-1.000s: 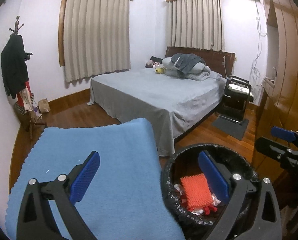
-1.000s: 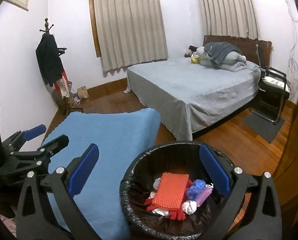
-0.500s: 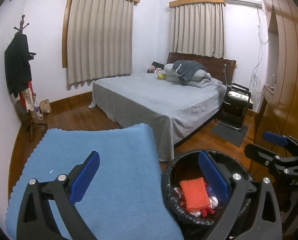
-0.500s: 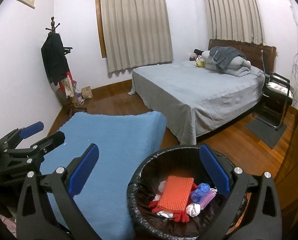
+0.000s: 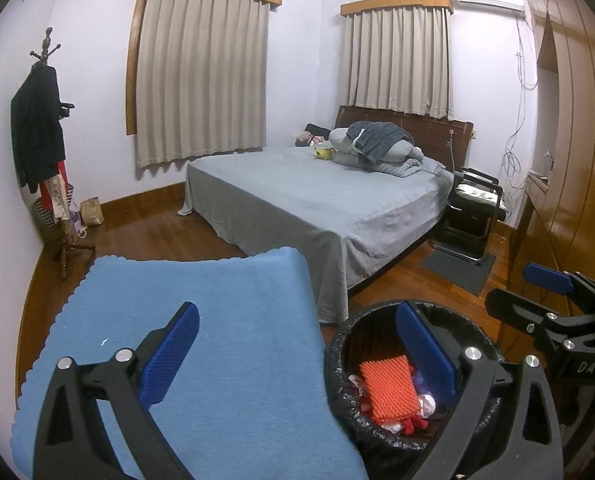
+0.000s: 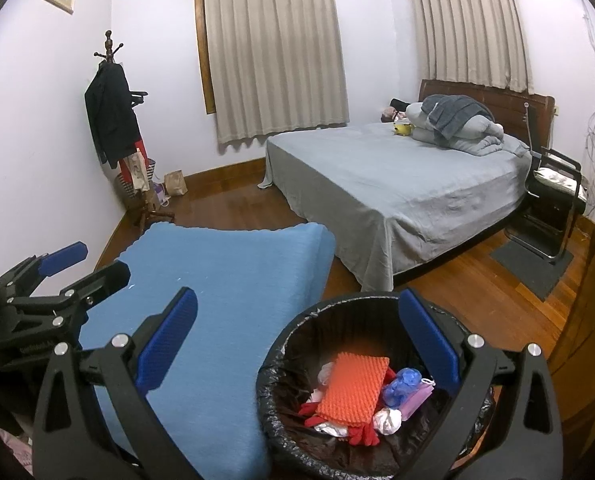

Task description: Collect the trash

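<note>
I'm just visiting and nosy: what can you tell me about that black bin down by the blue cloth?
The trash bin is round, lined with a crinkly black plastic bag folded over its rim. It stands upright on the wooden floor beside the blue cloth, open, with no lid in view. Inside lie an orange bumpy pad, a blue plastic bottle, crumpled white paper and something red. Neither gripper touches it.

Hidden and cut-off parts

The right tongs' finger [image 5: 425, 350] covers part of the trash bin [image 5: 339, 360] in the left view; its base is cut off. The orange sponge [image 6: 351, 386] hides litter beneath. The worktop [image 6: 233, 280] runs past the bottom edge.
</note>
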A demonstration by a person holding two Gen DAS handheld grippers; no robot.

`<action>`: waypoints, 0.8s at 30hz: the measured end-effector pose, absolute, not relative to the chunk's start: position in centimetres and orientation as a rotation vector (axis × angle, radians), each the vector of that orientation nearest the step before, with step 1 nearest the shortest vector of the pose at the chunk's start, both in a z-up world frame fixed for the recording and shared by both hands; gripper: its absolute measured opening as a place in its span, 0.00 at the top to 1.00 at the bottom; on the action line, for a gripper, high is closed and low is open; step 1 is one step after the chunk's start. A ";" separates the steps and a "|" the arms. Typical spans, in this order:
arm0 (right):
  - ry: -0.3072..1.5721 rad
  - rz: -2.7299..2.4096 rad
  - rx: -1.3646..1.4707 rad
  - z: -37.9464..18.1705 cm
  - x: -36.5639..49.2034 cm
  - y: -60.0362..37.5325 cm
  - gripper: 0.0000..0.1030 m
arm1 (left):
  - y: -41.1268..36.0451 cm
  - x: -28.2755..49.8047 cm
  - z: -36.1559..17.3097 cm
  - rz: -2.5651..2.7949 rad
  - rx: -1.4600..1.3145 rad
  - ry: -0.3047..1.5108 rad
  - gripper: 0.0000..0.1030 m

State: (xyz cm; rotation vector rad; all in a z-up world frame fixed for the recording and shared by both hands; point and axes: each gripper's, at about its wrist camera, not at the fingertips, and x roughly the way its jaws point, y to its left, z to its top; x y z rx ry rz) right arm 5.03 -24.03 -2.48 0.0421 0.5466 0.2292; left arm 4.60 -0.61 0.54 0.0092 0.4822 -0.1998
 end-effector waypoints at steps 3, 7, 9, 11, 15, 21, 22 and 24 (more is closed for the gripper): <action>0.548 0.228 0.042 -2.5 5.0 -24.0 0.05 | -0.6 4.6 0.5 -0.200 0.008 0.483 0.06; 0.547 0.228 0.042 -2.5 5.0 -24.0 0.05 | -0.6 4.7 0.5 -0.200 0.009 0.483 0.06; 0.547 0.228 0.041 -2.5 5.0 -23.9 0.05 | -0.6 4.6 0.5 -0.201 0.008 0.483 0.06; 0.548 0.228 0.041 -2.5 5.0 -23.9 0.05 | -0.6 4.7 0.5 -0.200 0.008 0.483 0.06; 0.548 0.228 0.041 -2.5 5.0 -23.9 0.05 | -0.5 4.7 0.5 -0.200 0.008 0.483 0.06; 0.549 0.228 0.041 -2.5 5.1 -23.8 0.05 | -0.4 4.7 0.5 -0.201 0.006 0.485 0.06; 0.548 0.228 0.041 -2.5 5.1 -23.8 0.05 | -0.4 4.7 0.5 -0.200 0.007 0.485 0.06; 0.550 0.228 0.041 -2.4 5.1 -23.8 0.05 | -0.4 4.7 0.6 -0.200 0.007 0.484 0.06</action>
